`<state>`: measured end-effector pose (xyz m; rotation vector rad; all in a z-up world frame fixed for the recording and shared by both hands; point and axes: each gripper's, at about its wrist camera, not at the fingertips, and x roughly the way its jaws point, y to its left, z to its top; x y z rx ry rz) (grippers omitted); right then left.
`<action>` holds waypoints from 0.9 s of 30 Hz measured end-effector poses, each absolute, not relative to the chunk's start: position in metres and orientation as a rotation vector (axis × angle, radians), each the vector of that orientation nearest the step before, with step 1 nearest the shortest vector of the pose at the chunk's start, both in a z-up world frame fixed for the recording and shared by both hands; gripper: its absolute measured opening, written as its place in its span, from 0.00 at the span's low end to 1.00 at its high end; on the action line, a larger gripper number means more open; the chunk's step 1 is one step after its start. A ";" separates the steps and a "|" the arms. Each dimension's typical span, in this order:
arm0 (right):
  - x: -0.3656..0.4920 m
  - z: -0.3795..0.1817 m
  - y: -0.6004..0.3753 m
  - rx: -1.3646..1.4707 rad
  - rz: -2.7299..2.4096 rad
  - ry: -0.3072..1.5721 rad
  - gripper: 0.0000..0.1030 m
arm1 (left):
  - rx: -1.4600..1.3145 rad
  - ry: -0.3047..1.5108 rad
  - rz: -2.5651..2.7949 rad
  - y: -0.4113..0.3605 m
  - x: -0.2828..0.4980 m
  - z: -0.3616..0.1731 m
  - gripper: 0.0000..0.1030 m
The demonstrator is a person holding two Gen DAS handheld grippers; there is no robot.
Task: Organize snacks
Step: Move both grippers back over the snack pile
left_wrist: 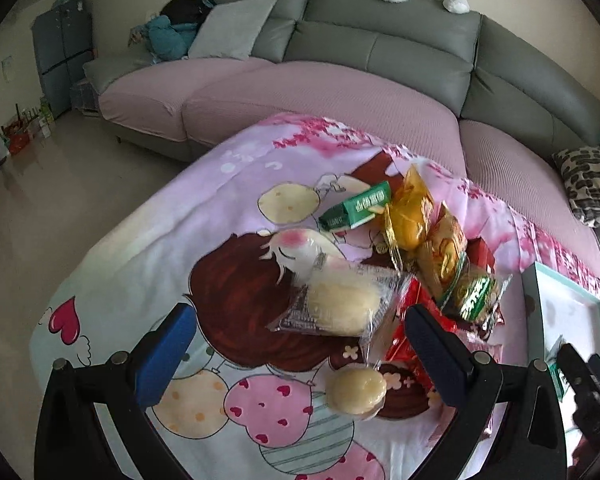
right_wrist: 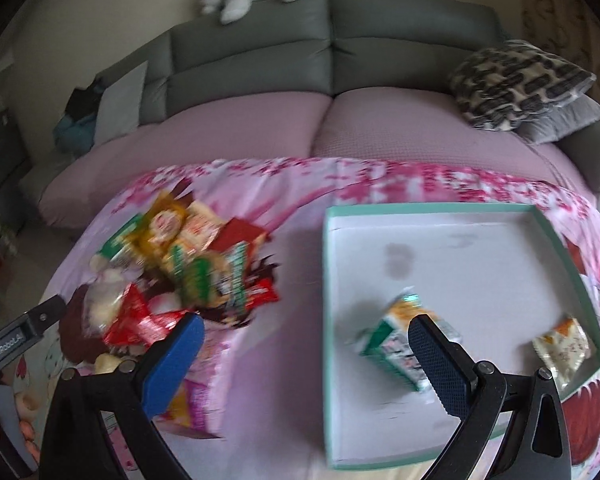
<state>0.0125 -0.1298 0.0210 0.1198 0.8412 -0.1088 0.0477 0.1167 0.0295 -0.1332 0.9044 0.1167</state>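
Your left gripper hangs with its jaws wide apart right over the near edge of the snack pile, and nothing is held. Dead ahead, between the blue pads, lies the clear-wrapped pale cake; its long axis runs left to right across your opening, tilted slightly up at the far right. Just nearer sits a round pale bun, almost under the right pad. Left is clearly the closer gripper for either one.

Your right gripper is also spread open and empty, hovering at the left rim of the teal box. Inside the box, the green-and-white packet lies just past the right pad, angled from far left to near right, and a pale orange-marked packet rests in the near right corner. That view is blurred, so the print cannot be read.

The rest of the pile — green carton, yellow bag, red wrappers — sits on the cartoon-print cloth over the surface, left of the box. My read: most of the sorting is yet to do.
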 end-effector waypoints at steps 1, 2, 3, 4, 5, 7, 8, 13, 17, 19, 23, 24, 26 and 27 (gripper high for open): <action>0.013 0.019 -0.124 0.112 -0.098 0.854 1.00 | -0.130 0.913 0.110 0.117 0.048 0.028 1.00; 0.014 0.017 -0.119 0.105 -0.089 0.863 1.00 | -0.126 0.923 0.105 0.116 0.047 0.026 1.00; 0.014 0.015 -0.112 0.095 -0.075 0.875 1.00 | -0.124 0.933 0.102 0.115 0.047 0.024 1.00; 0.014 0.013 -0.108 0.087 -0.067 0.884 1.00 | -0.121 0.949 0.096 0.114 0.046 0.021 1.00; 0.013 0.010 -0.103 0.076 -0.059 0.896 1.00 | -0.120 0.962 0.091 0.114 0.045 0.019 1.00; 0.011 0.005 -0.095 0.066 -0.057 0.913 1.00 | -0.119 0.986 0.086 0.113 0.044 0.014 1.00; 0.011 0.002 -0.093 0.066 -0.056 0.924 1.00 | -0.120 0.997 0.086 0.113 0.043 0.011 1.00; 0.008 -0.011 -0.089 0.115 -0.032 0.980 1.00 | -0.122 1.051 0.085 0.113 0.040 -0.002 1.00; 0.009 -0.017 -0.083 0.096 -0.027 1.004 1.00 | -0.135 1.073 0.069 0.113 0.041 -0.008 1.00; 0.010 -0.021 -0.080 0.086 -0.015 1.019 1.00 | -0.130 1.078 0.061 0.110 0.041 -0.011 1.00; 0.011 -0.029 -0.072 0.069 -0.002 1.035 1.00 | -0.112 1.083 0.045 0.103 0.042 -0.013 1.00; 0.012 -0.031 -0.071 0.067 0.001 1.040 1.00 | -0.107 1.087 0.040 0.101 0.043 -0.015 0.99; 0.013 -0.035 -0.068 0.061 0.015 1.048 0.98 | -0.095 1.098 0.029 0.097 0.044 -0.018 0.97; 0.014 -0.038 -0.066 0.056 0.020 1.050 0.97 | -0.091 1.106 0.020 0.094 0.045 -0.020 0.93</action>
